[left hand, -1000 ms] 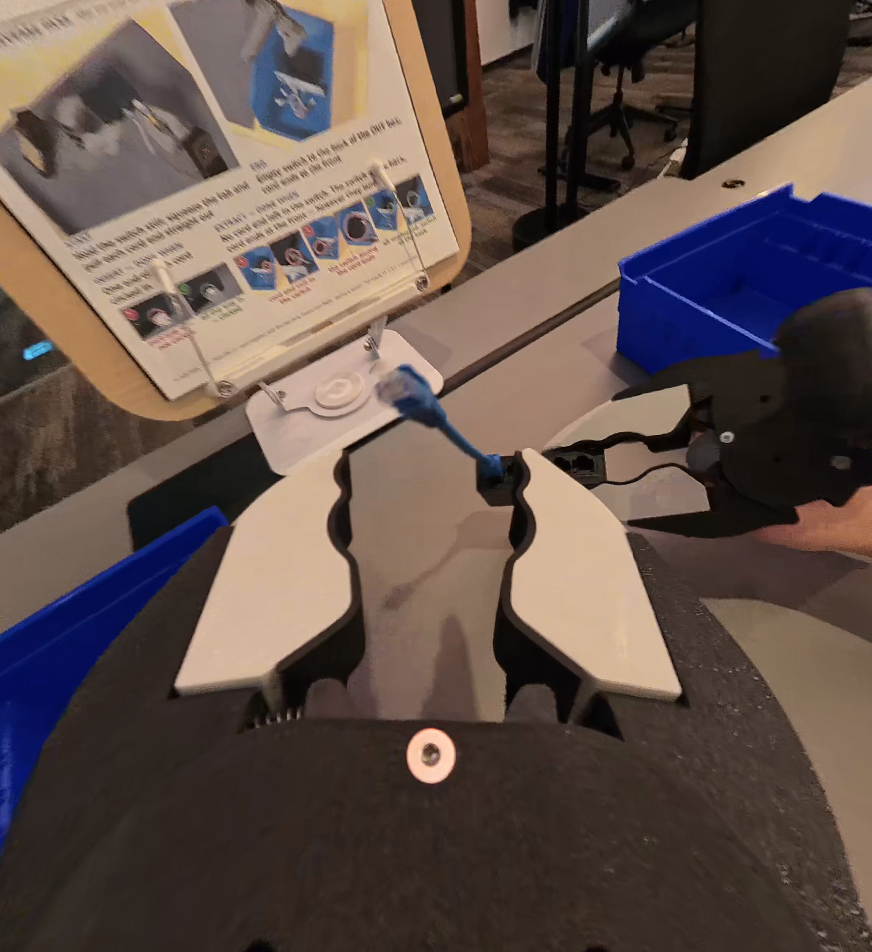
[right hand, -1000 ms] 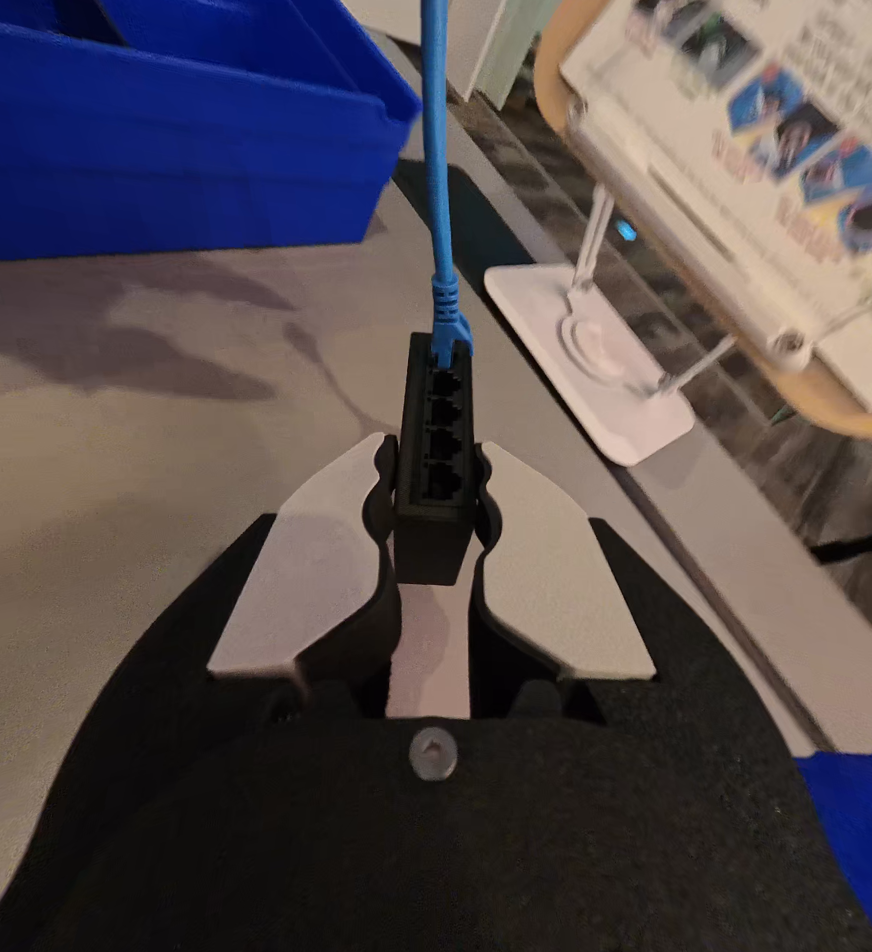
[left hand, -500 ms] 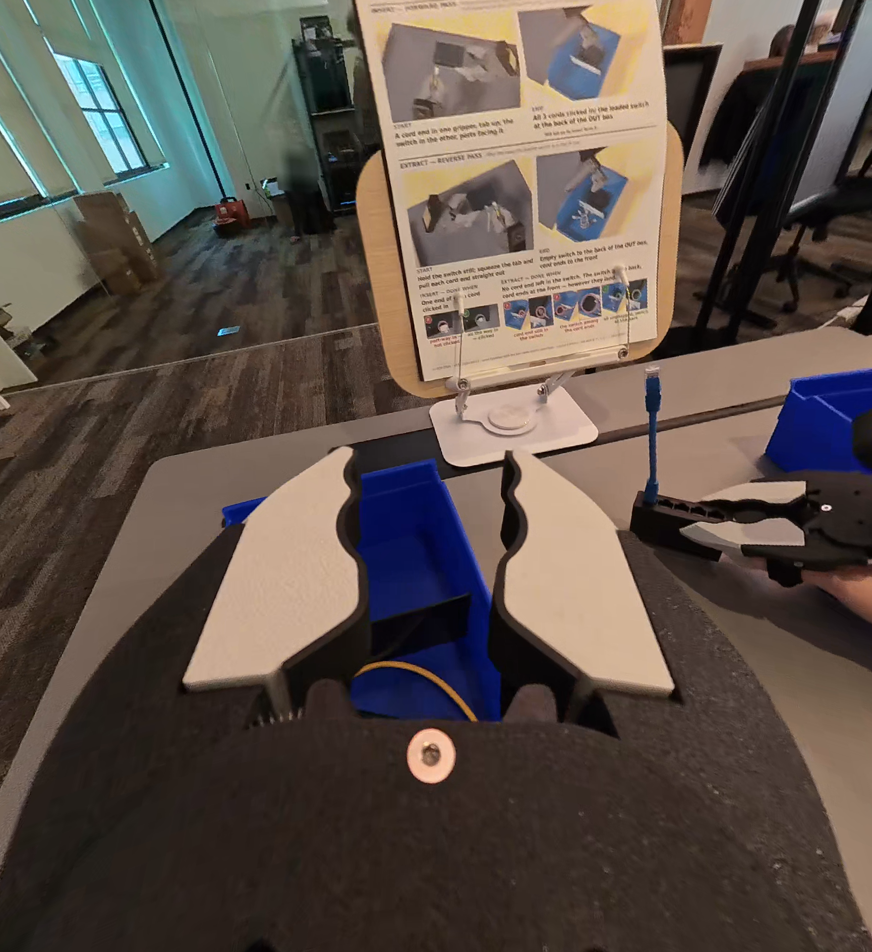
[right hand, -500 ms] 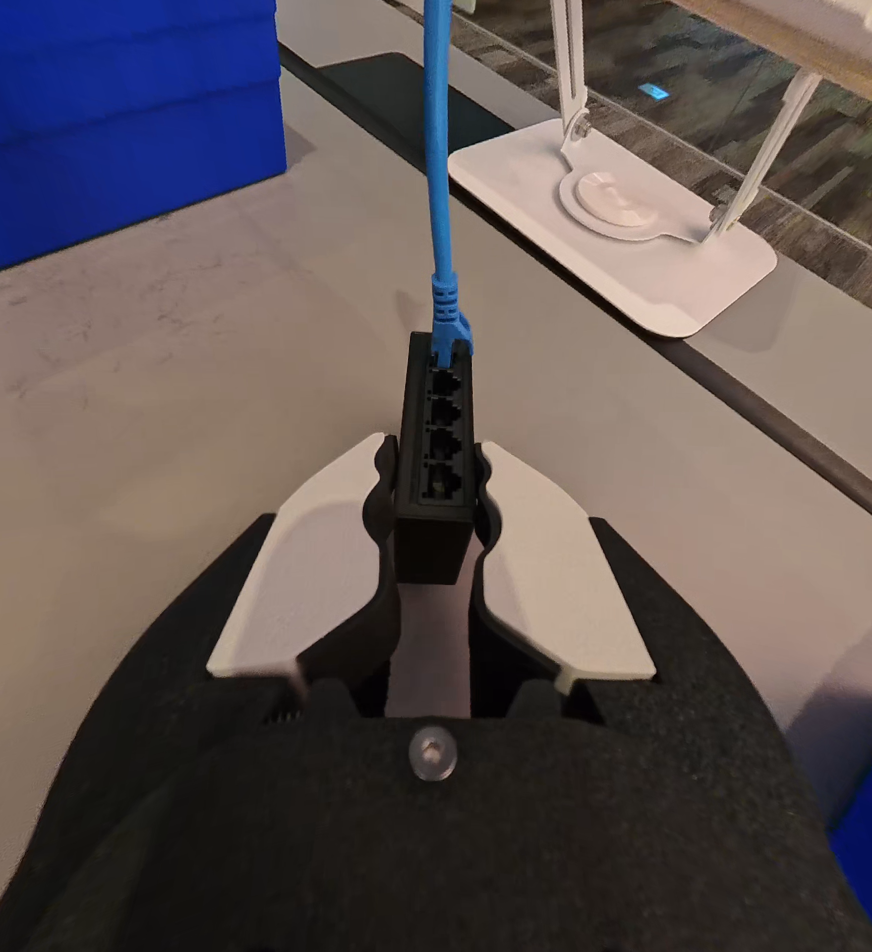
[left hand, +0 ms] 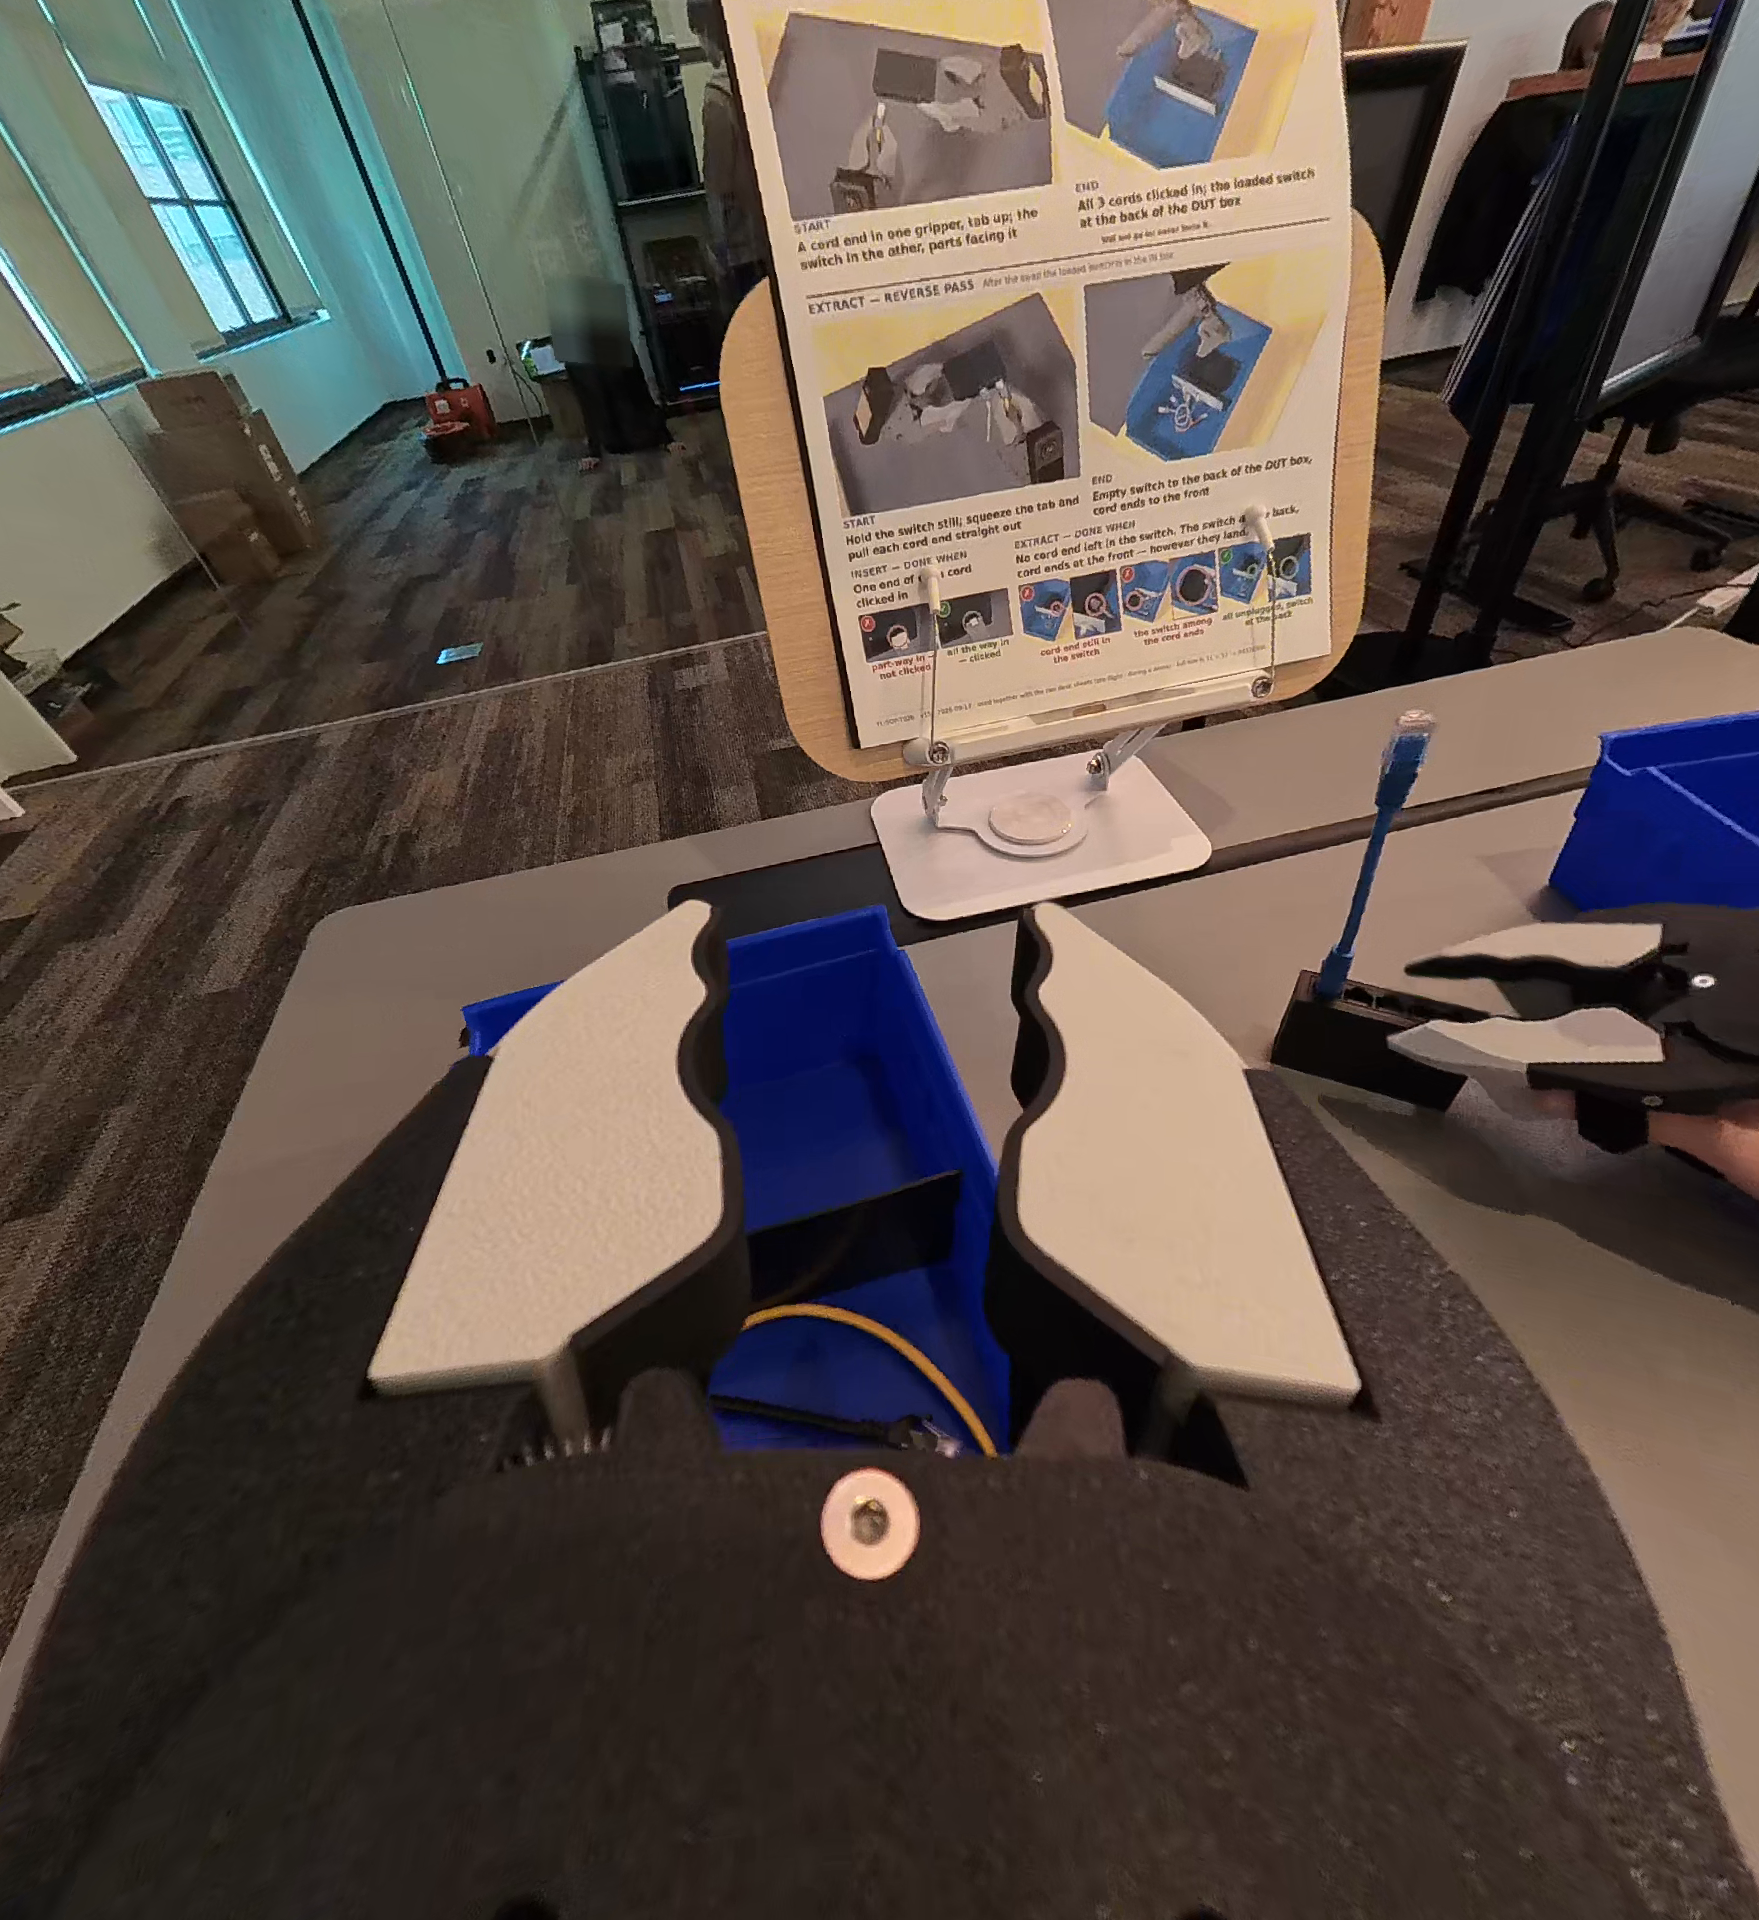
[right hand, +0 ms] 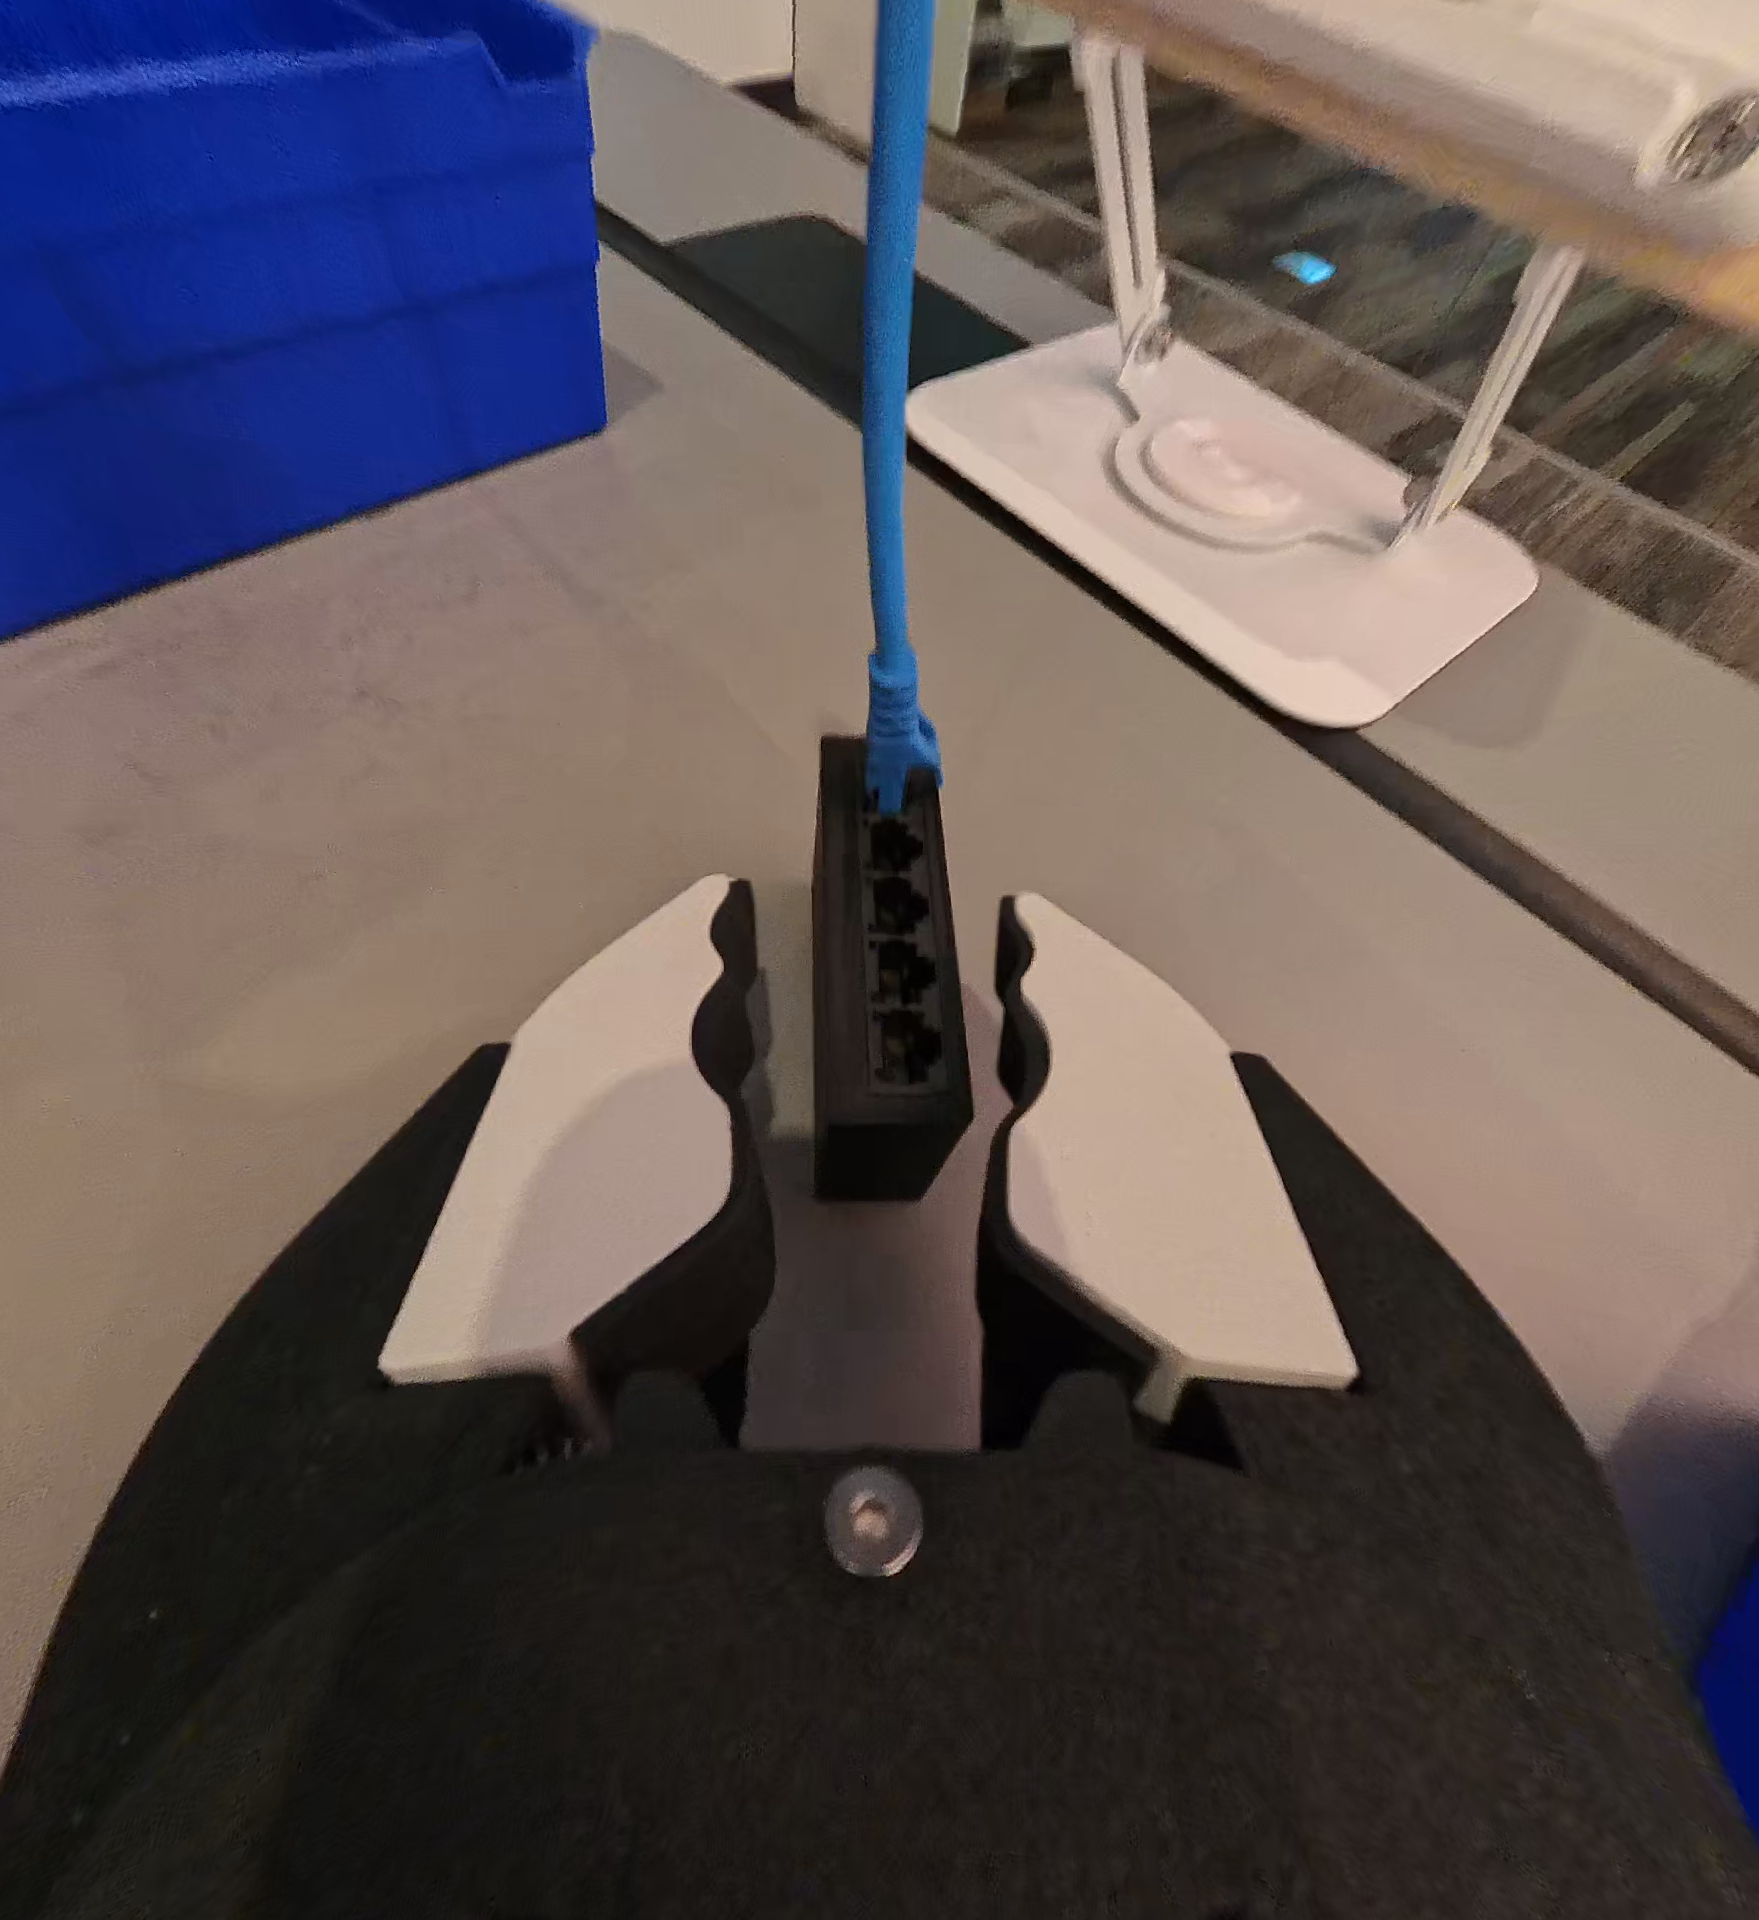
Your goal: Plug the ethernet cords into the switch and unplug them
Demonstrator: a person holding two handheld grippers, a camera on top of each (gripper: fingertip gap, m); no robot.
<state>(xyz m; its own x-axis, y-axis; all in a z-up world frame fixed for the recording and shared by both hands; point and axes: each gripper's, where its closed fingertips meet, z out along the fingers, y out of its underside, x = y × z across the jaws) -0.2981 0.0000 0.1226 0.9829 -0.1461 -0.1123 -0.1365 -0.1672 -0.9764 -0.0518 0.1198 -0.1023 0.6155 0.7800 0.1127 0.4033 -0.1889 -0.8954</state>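
Observation:
The black switch [right hand: 890, 997] lies on the grey table with its ports facing up. A blue ethernet cord [right hand: 887, 416] is plugged into its farthest port and stands up from it. My right gripper [right hand: 873, 904] is open, with its fingers on either side of the switch and a gap on each side. My left gripper [left hand: 867, 925] is open and empty above a blue bin [left hand: 833, 1101] that holds a yellow cord [left hand: 885, 1340] and a black cord [left hand: 813, 1418]. The left wrist view also shows the switch [left hand: 1363, 1049], the blue cord [left hand: 1374, 862] and the right gripper [left hand: 1415, 1013] at the right.
A white stand [left hand: 1041, 821] holds an instruction sheet at the table's far edge and also shows in the right wrist view [right hand: 1218, 520]. A second blue bin [left hand: 1706, 821] sits beyond the switch, at the upper left in the right wrist view [right hand: 231, 312]. A black divider [left hand: 854, 1231] crosses the left bin. One gripper's finger ends stand about 35 cm off the other's.
My left gripper has swung away from the switch to above the left blue bin. My right gripper has opened and let go of the switch, which now rests on the table.

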